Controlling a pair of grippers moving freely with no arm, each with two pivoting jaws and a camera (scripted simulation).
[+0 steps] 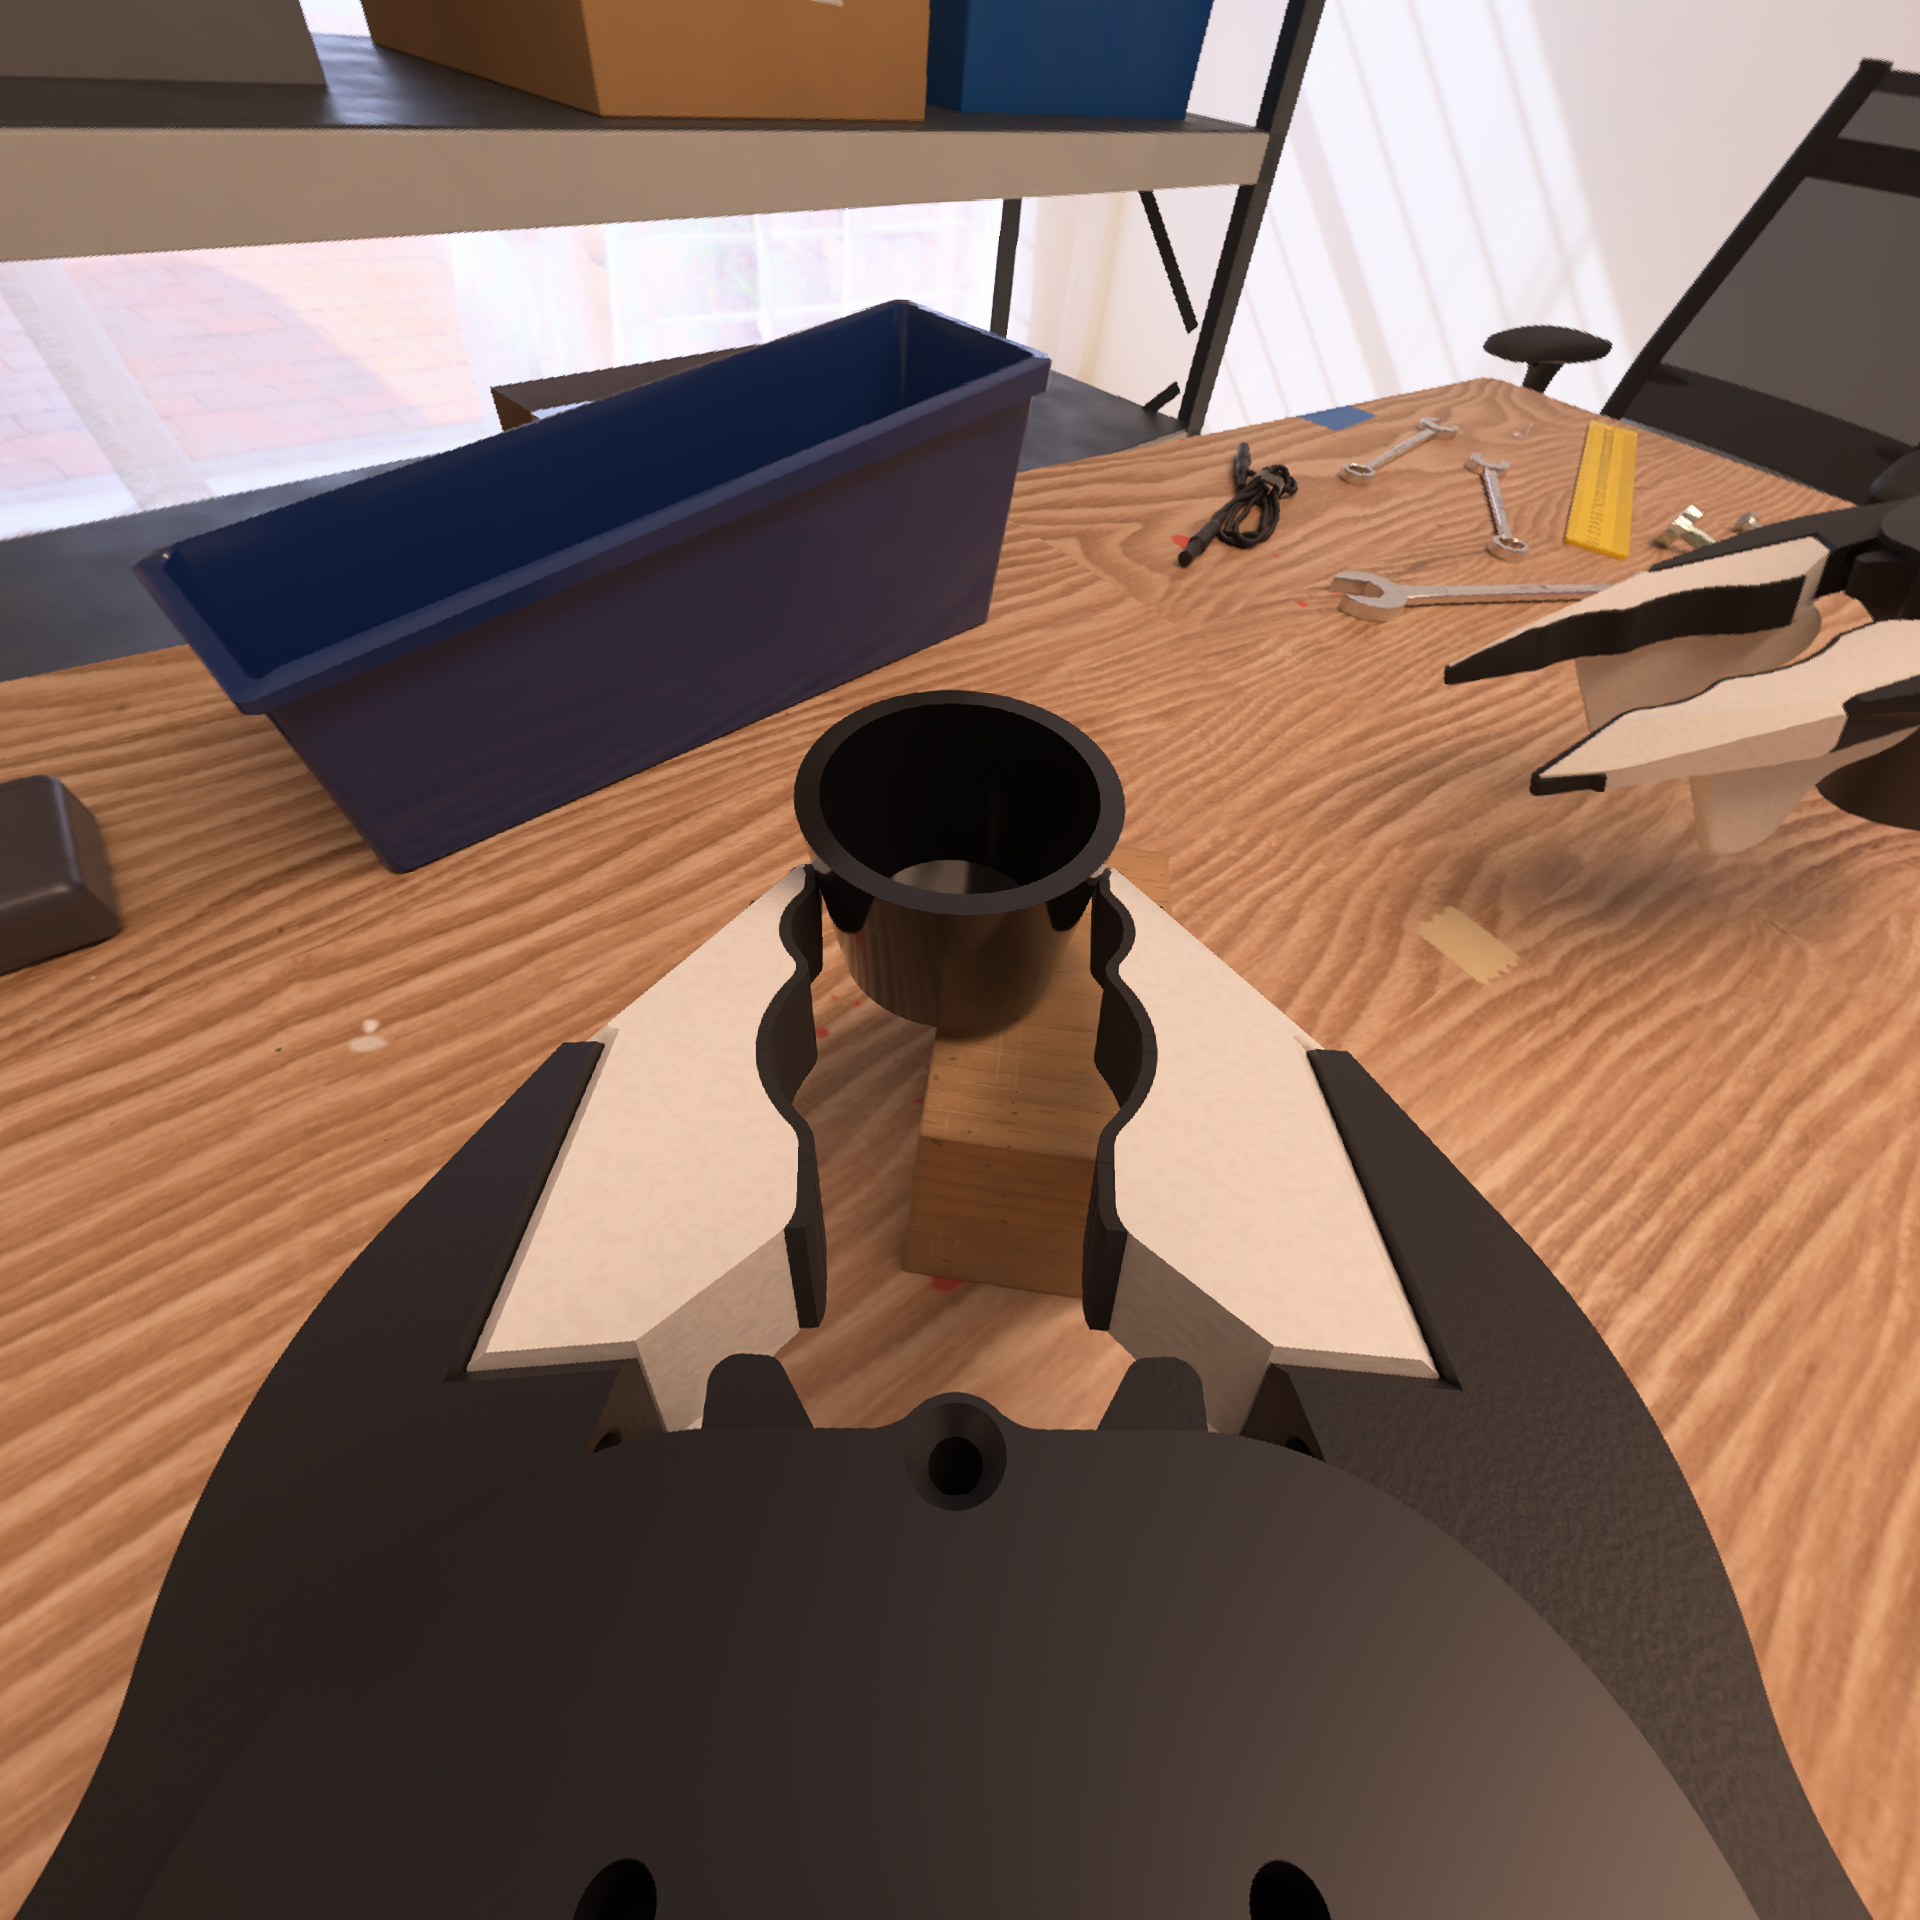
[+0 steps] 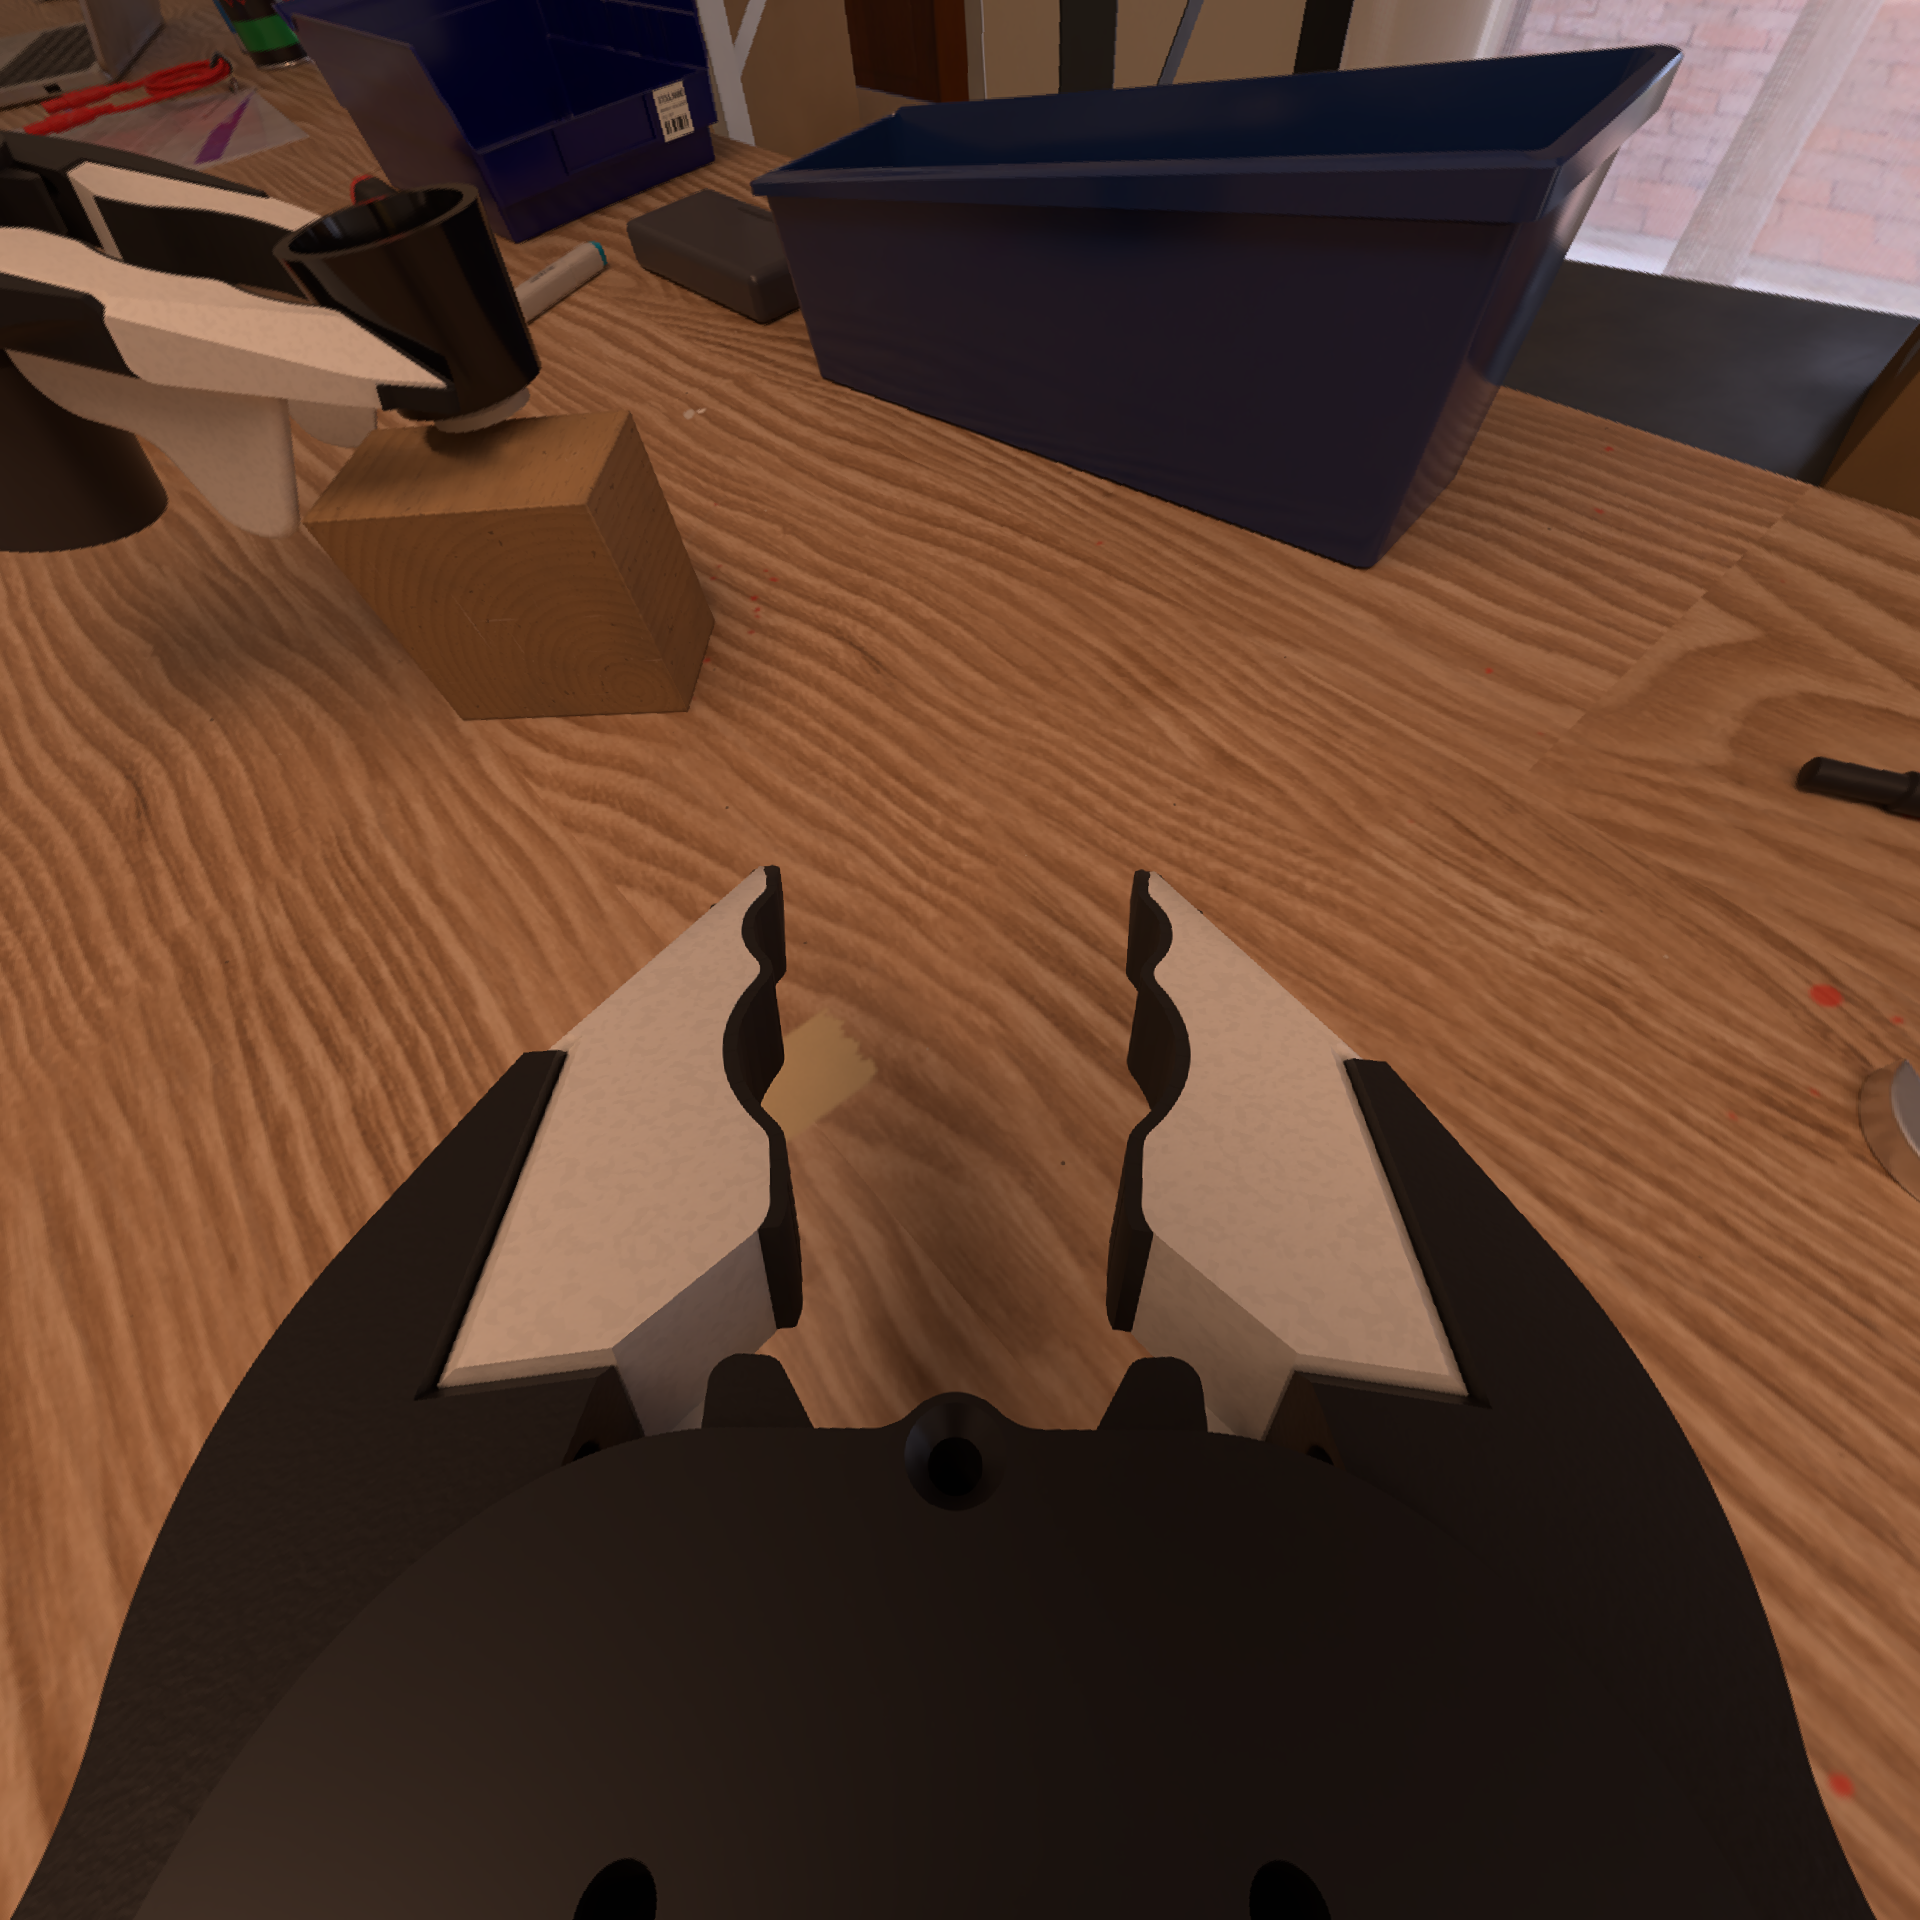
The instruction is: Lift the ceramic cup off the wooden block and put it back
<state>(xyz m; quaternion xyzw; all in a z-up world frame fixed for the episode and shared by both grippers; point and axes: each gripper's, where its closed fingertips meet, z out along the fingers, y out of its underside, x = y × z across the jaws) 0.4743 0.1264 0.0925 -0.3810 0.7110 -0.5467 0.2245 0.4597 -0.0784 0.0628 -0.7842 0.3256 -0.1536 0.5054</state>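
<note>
A glossy black ceramic cup (image 1: 951,935) is gripped between the fingertips of my left gripper (image 1: 956,894), just below its rim. The wooden block (image 1: 1003,1174) stands on the table directly under it. In the right wrist view the cup (image 2: 416,281) leans a little, and its pale base is at the top face of the block (image 2: 520,571); I cannot tell whether they touch. The left gripper's near finger (image 2: 260,353) shows there too. My right gripper (image 2: 956,883) is open and empty, low over bare table to the right of the block. It also shows in the left wrist view (image 1: 1496,727).
A long dark blue bin (image 1: 623,623) (image 2: 1195,343) stands behind the block. A dark grey box (image 2: 717,255), a marker (image 2: 561,275) and a blue storage bin (image 2: 561,114) lie beyond. Wrenches (image 1: 1455,594), a black cable (image 1: 1252,499) and a yellow bar (image 1: 1600,488) lie far right. A tape scrap (image 1: 1465,945) is stuck to the table.
</note>
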